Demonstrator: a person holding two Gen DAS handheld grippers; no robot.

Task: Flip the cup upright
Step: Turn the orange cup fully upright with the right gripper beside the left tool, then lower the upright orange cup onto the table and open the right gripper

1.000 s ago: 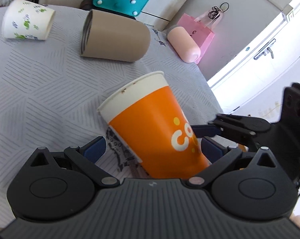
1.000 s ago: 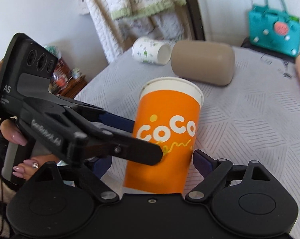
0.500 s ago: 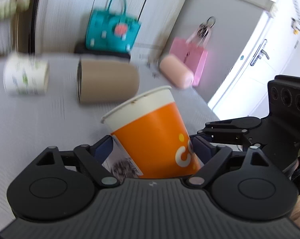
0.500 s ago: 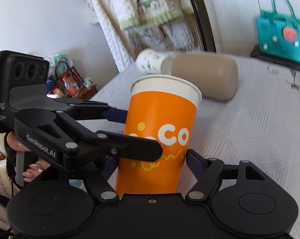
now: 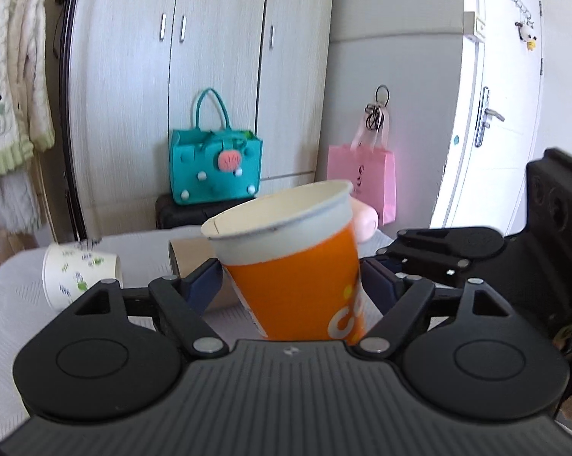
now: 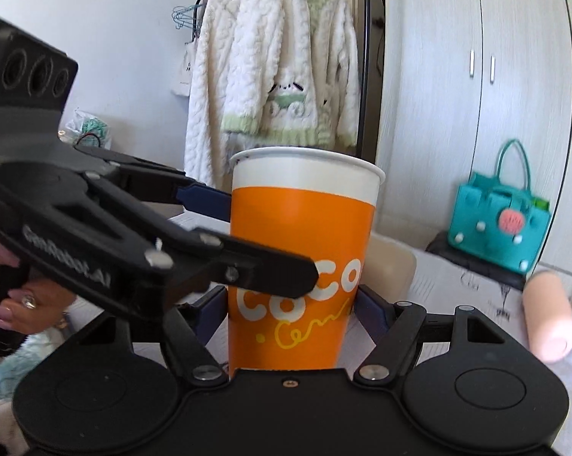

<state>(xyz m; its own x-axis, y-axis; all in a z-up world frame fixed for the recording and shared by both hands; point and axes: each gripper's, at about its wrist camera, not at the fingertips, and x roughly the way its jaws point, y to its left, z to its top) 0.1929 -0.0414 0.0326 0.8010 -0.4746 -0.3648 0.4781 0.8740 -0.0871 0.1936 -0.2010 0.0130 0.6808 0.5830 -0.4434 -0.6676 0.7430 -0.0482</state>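
Handling, left side first: left gripper clamped on orange cup, blue pads pressed to both walls about mid-height. Cup mouth-up, tilted a little in the left wrist view, near vertical in the right wrist view. Looks like thin paper: light, probably empty, though the inside is not visible. Wall soft, easily dented by a hard squeeze; rolled rim the stiffest part. Printed surface smooth, likely to slip under a loose grip. Best hold judged at mid-body or lower, across the width, moderate force, never on the open rim. To the right, right gripper straddling the same cup low down, pads just beside both walls. Cannot tell whether actually pressing or only bracketing.

Hidden or unclear, left to right:
- White printed cup lying on its side on the table, lower part cut off by the gripper body.
- Tan cylinder behind the orange cup, mostly covered.
- Orange cup base hidden in both views, so seated on the table or held above it: cannot tell.
- Logo partly blocked by a left gripper finger in the right wrist view.
- Pink roll peeking past the rim, mostly covered.
- Background motion-blurred.
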